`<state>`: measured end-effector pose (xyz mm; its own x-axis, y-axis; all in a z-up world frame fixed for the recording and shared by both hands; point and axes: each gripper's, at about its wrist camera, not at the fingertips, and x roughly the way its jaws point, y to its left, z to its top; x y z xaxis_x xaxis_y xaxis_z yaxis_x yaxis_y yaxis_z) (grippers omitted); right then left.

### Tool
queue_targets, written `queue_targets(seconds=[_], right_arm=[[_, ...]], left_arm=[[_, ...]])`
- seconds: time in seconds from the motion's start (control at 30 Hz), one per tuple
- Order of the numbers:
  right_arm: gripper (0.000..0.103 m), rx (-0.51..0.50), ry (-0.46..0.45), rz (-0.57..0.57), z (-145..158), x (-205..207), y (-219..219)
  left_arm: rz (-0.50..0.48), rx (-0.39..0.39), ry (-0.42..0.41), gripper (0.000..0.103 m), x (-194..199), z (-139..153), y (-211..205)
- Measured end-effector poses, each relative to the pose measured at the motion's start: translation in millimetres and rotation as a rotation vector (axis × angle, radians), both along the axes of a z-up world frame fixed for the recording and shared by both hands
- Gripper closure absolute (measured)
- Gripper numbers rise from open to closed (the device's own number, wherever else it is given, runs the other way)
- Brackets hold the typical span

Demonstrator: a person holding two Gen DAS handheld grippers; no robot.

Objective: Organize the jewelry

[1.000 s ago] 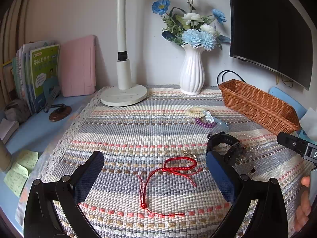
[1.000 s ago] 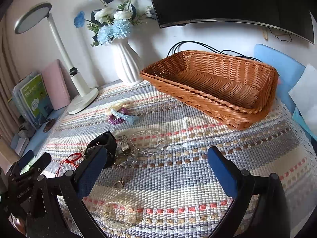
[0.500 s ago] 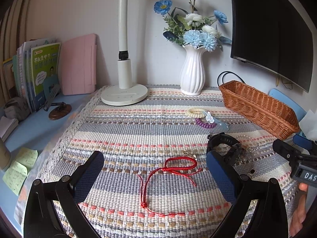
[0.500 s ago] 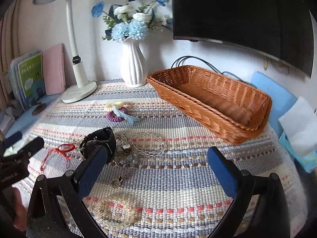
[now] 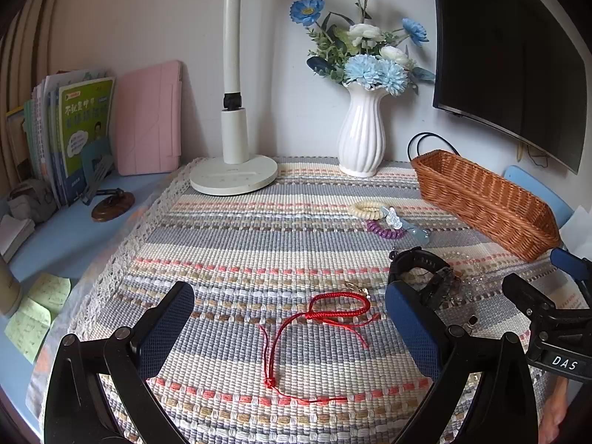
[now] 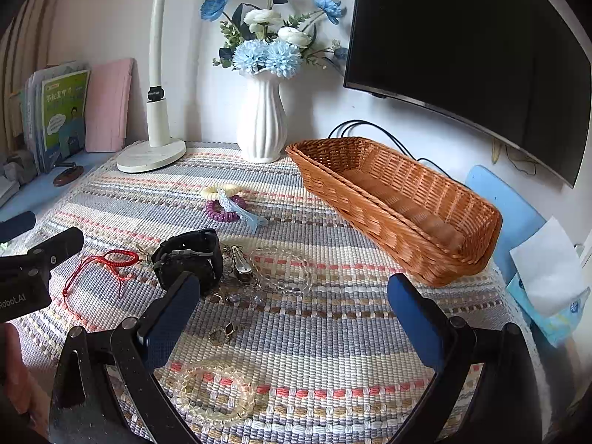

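Observation:
Jewelry lies on a striped woven cloth (image 5: 240, 244). A red cord bracelet (image 5: 333, 309) lies between my left gripper's open fingers; it also shows in the right wrist view (image 6: 111, 262). A black watch (image 6: 188, 259), clear bead strands (image 6: 285, 273), a small ring (image 6: 222, 333) and a pale bead bracelet (image 6: 214, 396) lie ahead of my right gripper. A cream and a purple hair tie (image 6: 224, 209) with a blue clip lie further back. An empty wicker basket (image 6: 399, 203) stands at the right. My left gripper (image 5: 288, 329) and right gripper (image 6: 292, 318) are open and empty.
A white vase of blue flowers (image 6: 261, 125) and a white lamp base (image 5: 233, 177) stand at the back. Books and a pink folder (image 5: 148, 118) lean at the left. A dark monitor (image 6: 470, 48) hangs at the right. A tissue pack (image 6: 547, 288) sits beyond the cloth's right edge.
My right gripper has swung and lifted, so the basket now sits further right and the vase is centred. My left gripper has barely moved. Both stay open.

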<state>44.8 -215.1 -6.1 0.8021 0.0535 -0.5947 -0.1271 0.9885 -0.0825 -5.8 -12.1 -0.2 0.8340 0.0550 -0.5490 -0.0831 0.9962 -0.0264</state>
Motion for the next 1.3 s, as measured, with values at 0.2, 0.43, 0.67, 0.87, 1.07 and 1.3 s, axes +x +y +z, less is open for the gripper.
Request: queue_targets(seconds=[0.2,0.43,0.67,0.87,1.07,1.3], right_arm=[[0.001,0.033,0.011,-0.009,0,3,-8],[0.001,0.039,0.012,-0.009,0,4,-9],[0.001,0.043,0.025,-0.015,-1,5,-11],[0.001,0.051,0.032,-0.022,-2,7,-13],[0.001,0.053,0.033,-0.024,-2,8,-14],[0.001,0.131,0.082,0.025,-1,10,-26]], left_arm=[[-0.001,0.0,0.002,0.0,1,0,-1],[0.003,-0.012,0.002,0.0,2,-1,1],[0.005,-0.026,0.004,0.0,2,-1,4],[0.008,-0.024,0.004,0.0,1,-1,5],[0.012,-0.028,0.004,0.0,1,0,6],[-0.066,-0.069,0.112,0.0,2,-3,22]])
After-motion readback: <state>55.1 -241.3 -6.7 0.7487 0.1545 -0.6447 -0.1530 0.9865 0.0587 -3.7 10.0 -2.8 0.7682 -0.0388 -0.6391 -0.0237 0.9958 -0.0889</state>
